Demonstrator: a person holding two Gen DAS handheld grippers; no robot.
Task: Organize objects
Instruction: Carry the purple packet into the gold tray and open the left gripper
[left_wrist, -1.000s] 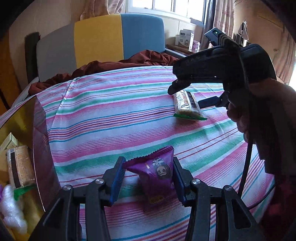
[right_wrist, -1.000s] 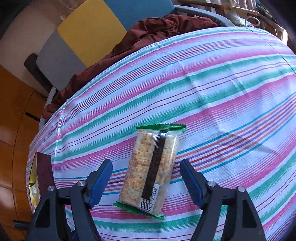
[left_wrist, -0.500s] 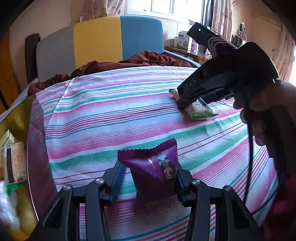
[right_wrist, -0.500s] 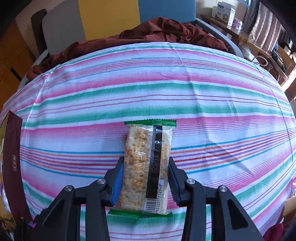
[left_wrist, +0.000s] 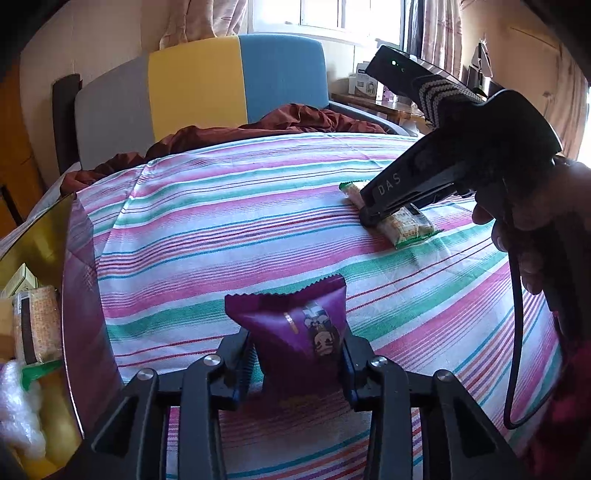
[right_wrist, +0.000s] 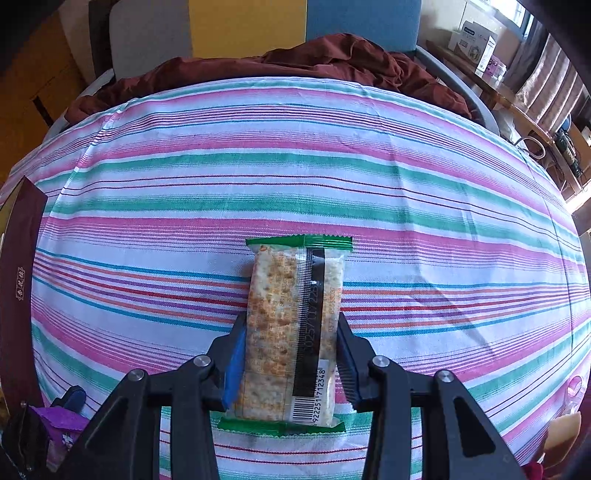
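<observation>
Striped cloth (left_wrist: 229, 221) in pink, green, white and blue is spread over a table, with an armchair (left_wrist: 236, 85) in grey, yellow and blue panels seen behind it and a dark red blanket (left_wrist: 295, 122) heaped between chair and table edge. At the table's left edge a box with a gold lining (left_wrist: 40, 236) is seen, with wrapped snacks and a white puffy wrap lying inside. The right gripper (right_wrist: 290, 363) is pointed steeply down at a clear cracker packet (right_wrist: 291, 332) with green sealed ends, which lies flat on the cloth towards the right side of the table; the packet is clamped across its width by the blue pads (right_wrist: 234, 363), both pressed against its sides. From the left wrist view, that same gripper is held by a hand (left_wrist: 532, 229), a black cable hanging below it. The left gripper (left_wrist: 295, 363) is being squeezed further in on a purple snack pouch (left_wrist: 295, 332), which stands nearer the box with its serrated top edge up and is pinched on both sides.
</observation>
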